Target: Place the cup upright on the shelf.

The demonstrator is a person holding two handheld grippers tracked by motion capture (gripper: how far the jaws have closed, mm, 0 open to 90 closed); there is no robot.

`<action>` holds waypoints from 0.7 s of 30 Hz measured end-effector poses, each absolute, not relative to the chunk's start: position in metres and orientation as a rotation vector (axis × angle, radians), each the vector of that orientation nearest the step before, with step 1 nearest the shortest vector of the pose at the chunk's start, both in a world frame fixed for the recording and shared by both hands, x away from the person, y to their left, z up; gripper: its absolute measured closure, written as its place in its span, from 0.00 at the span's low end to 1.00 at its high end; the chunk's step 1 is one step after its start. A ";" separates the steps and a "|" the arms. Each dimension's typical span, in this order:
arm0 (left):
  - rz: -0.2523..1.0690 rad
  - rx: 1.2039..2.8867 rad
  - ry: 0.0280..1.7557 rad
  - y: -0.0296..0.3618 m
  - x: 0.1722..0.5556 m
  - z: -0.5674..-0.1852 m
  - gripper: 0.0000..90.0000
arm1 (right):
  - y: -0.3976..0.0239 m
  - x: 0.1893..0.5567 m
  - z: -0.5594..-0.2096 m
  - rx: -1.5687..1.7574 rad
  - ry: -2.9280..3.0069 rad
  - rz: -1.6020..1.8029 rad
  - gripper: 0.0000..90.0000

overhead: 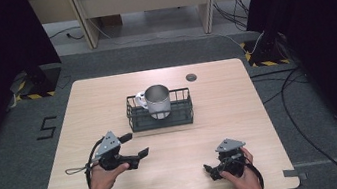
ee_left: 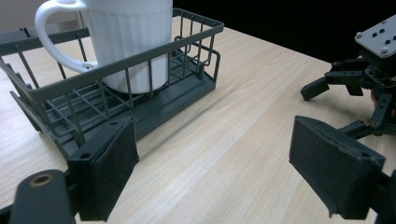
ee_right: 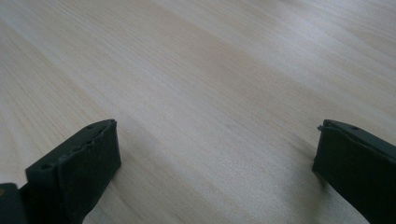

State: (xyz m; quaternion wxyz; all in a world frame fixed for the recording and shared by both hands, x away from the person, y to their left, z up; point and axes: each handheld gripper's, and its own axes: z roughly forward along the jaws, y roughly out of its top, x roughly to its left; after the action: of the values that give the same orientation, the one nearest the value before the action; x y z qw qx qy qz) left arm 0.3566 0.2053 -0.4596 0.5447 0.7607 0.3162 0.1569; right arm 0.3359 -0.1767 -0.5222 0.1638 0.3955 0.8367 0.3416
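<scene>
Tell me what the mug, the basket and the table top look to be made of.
Mug: white, glossy, ribbed wall, likely glazed ceramic; in the high view it looks greyer, so enamel or metal is possible. Basket: thin dark grey rods with a matte look, probably coated metal wire. Table: pale wood grain, smooth and even, probably laminate or veneer.

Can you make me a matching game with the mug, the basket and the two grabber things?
Things:
1. mug
2. wire basket
3. left gripper
4. right gripper

Descriptions:
A. dark grey, in the middle of the table
B. jaws wide open, pointing toward the basket
C. white with a handle, standing upright inside something
D. jaws open, low over bare wood near the front right of the table

Pairs: 1-C, 2-A, 3-B, 4-D
</scene>
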 end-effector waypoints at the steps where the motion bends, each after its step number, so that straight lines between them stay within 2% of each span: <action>1: 0.370 1.805 0.752 0.206 0.356 -0.461 0.17 | -0.177 0.336 -0.522 1.127 2.384 0.974 0.01; 21: 0.347 1.817 0.771 0.228 0.341 -0.486 0.17 | -0.177 0.336 -0.522 1.119 2.386 0.975 0.01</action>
State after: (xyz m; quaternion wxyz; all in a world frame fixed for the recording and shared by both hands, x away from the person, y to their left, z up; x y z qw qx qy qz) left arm 0.3407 0.2276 -0.4858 0.5385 0.7640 0.3240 0.1460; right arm 0.3360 -0.1768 -0.5223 0.1652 0.3928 0.8375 0.3421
